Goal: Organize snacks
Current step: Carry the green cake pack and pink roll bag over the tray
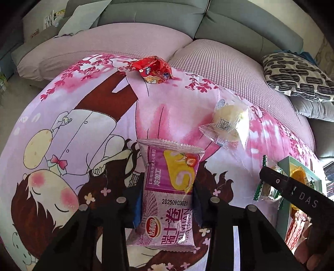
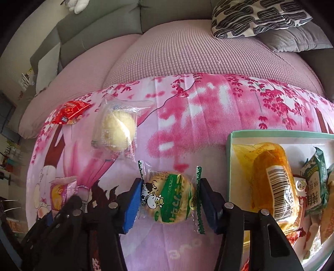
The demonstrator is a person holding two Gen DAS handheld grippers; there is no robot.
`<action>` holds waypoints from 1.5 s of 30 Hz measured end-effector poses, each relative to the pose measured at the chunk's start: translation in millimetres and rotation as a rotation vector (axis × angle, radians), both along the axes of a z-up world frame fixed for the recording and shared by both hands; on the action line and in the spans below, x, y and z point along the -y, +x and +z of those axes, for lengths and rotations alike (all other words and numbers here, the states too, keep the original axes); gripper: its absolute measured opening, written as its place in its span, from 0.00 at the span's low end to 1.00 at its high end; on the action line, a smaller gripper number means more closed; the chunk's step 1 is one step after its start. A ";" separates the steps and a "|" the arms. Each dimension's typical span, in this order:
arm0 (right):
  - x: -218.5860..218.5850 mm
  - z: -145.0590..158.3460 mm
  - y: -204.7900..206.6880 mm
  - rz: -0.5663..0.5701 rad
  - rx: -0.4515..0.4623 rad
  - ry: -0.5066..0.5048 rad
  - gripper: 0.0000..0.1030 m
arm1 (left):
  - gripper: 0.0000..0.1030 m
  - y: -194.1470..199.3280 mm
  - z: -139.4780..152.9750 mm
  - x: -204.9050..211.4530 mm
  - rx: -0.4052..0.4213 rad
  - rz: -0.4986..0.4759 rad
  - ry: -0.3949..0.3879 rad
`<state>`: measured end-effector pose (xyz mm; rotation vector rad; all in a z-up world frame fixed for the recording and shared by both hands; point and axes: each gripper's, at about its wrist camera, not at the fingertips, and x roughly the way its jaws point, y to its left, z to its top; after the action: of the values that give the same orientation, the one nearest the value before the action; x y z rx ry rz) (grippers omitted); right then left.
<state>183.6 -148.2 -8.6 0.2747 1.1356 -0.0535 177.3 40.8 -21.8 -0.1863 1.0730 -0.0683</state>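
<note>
My left gripper (image 1: pixel 167 200) is shut on a purple swiss roll packet (image 1: pixel 169 187), held over the pink cartoon cloth (image 1: pixel 83 125). My right gripper (image 2: pixel 168 200) is shut on a green and gold cow biscuit packet (image 2: pixel 169 198), just left of the mint-rimmed box (image 2: pixel 229 146). The box holds an orange packet (image 2: pixel 271 187) and a green biscuit packet (image 2: pixel 315 183). A red snack packet (image 1: pixel 154 68) lies at the cloth's far edge. A clear packet with a pale bun (image 1: pixel 229 121) lies to the right of the left gripper. The right gripper also shows in the left wrist view (image 1: pixel 277 181).
The cloth covers a pink sofa seat (image 2: pixel 187 52) with grey backrests (image 1: pixel 146 12). A black-and-white patterned pillow (image 1: pixel 296 75) sits on a grey cushion at the right. The red packet (image 2: pixel 68 112) and bun packet (image 2: pixel 117 129) lie far left in the right wrist view.
</note>
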 end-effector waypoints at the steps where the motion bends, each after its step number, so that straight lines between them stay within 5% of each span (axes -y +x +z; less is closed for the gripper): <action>1: 1.3 4.2 -8.0 0.000 0.018 0.008 0.55 | 0.39 -4.1 1.8 1.0 0.006 0.000 -0.007; 12: 26.6 45.8 -75.6 -0.061 0.184 0.028 0.55 | 0.39 -31.2 9.5 24.4 0.064 -0.038 -0.034; 33: 115.1 50.8 -149.0 -0.241 0.225 0.053 0.55 | 0.39 -75.9 50.8 118.0 0.187 -0.236 -0.025; 45: 208.1 54.3 -196.9 -0.476 0.235 0.020 0.55 | 0.39 -105.4 57.8 192.0 0.201 -0.396 -0.053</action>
<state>-13.3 -356.4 45.6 0.5507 0.8194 -0.4197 71.8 -151.2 36.0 -0.0109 0.8954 -0.4628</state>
